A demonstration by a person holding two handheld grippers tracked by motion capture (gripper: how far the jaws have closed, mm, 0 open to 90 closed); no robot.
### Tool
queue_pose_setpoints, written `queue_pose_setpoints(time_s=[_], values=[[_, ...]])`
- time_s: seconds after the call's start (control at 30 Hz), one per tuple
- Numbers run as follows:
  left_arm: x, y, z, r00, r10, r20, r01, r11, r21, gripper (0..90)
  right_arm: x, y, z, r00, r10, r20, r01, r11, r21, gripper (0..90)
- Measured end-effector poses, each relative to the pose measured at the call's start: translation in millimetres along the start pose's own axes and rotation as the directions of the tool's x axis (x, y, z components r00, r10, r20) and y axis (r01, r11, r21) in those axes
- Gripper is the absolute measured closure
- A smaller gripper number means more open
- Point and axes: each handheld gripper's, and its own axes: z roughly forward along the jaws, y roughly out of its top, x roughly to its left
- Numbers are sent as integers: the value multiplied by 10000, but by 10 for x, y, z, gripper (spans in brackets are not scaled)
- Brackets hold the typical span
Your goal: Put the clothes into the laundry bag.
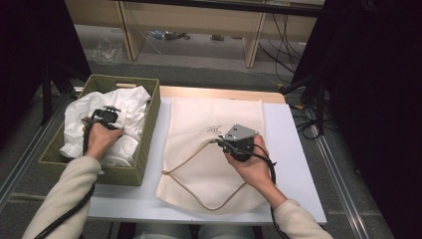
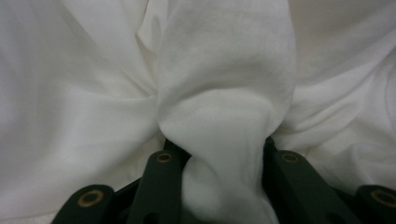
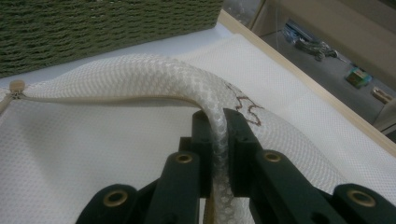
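Observation:
A woven green basket [image 1: 152, 119] at the table's left holds a crumpled white cloth [image 1: 127, 102]. My left gripper [image 1: 107, 115] is down inside it, and in the left gripper view it [image 2: 219, 144] is shut on a bunched fold of that cloth [image 2: 224, 84]. A cream drawstring bag [image 1: 214, 114] lies flat on the white table [image 1: 283, 144], its beige cord [image 1: 186, 162] looping toward the front. My right gripper [image 1: 222, 141] rests on the bag's middle. In the right gripper view it [image 3: 218, 116] is shut on a raised ridge of the bag's fabric [image 3: 140, 74].
The basket's wall [image 3: 93, 28] stands close to the bag's left side. A small brown stitched mark [image 1: 215, 129] sits on the bag. A wooden strip edges the table's far side [image 1: 224, 92]. Beyond are desk legs, floor cables [image 1: 283, 30] and dark curtains [image 1: 378, 99].

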Motion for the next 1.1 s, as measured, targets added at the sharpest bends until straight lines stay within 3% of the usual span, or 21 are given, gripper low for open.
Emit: queue_pose_setpoints(time_s=[0.1,0.13,0.2,0.27,0.3,0.33,0.37,0.43,0.47,0.5,0.53,0.7,0.73,0.77,0.8,0.93,1.0,1.03,1.07,1.1], values=[[39,-2,-60,9993,-245,265,254,9991,-344,756,1,-1,5,10000,52,-51,-52,10000,27,843],[56,-4,-138,9983,-327,485,370,9953,-895,759,5,-3,6,9998,190,10,-190,9998,28,844],[68,-5,-239,9976,-321,619,407,9888,-1439,762,-9,-3,13,10000,16,-12,-16,10000,-16,845],[77,-15,-332,9972,-291,693,434,9759,-2141,764,-11,-4,11,10000,19,-40,-19,10000,-10,846],[88,-22,-385,9971,-170,737,342,9705,-2387,764,-13,-3,11,10000,12,-19,-12,10000,-33,847],[88,-22,-385,9971,-170,737,342,9705,-2387,765,-13,-3,11,10000,12,-19,-12,10000,-33,847],[99,-36,-487,9961,-212,854,469,9492,-3112,765,-12,-2,9,10000,33,-49,-34,10000,-24,849],[96,-47,-602,9944,-367,996,727,9193,-3869,766,-11,-3,8,9999,106,-60,-106,9999,-18,852],[96,-47,-602,9944,-367,996,727,9193,-3869,766,-11,-3,8,9999,106,-60,-106,9999,-18,852],[98,-50,-663,9939,-351,1046,762,9038,-4211,766,-12,-4,10,9999,128,-74,-128,9999,-17,855],[108,-56,-798,9929,-404,1121,897,8725,-4803,766,-12,-4,11,9999,132,-80,-133,9999,-12,857],[112,-47,-1159,9912,-259,1295,997,7898,-6052,766,-7,-4,8,9995,261,-162,-262,9997,-32,869],[105,-43,-1233,9906,-257,1343,1043,7771,-6207,766,-12,-2,6,9997,245,-54,-246,9996,-118,870],[105,-43,-1233,9906,-257,1343,1043,7771,-6207,766,-15,-1,4,9997,246,-61,-247,9996,-98,871],[90,-35,-1374,9901,-158,1394,1039,7502,-6530,766,-12,0,0,9994,334,-104,-335,9994,-81,872],[64,-40,-1603,9871,-19,1602,1151,7040,-7008,766,-18,4,-14,9989,414,-214,-417,9991,-111,873],[51,-52,-1719,9856,145,1686,1120,6908,-7143,766,-23,7,-15,9993,328,-173,-330,9994,-144,873],[51,-52,-1719,9856,145,1686,1120,6908,-7143,766,-23,6,-15,9992,351,-170,-353,9993,-139,873],[30,-68,-1798,9833,287,1796,1124,6807,-7239,766,-20,5,-16,9991,405,-160,-407,9991,-129,872],[15,-77,-1827,9819,361,1858,1125,6781,-7263,766,-21,6,-14,9993,348,-163,-350,9993,-140,872]])
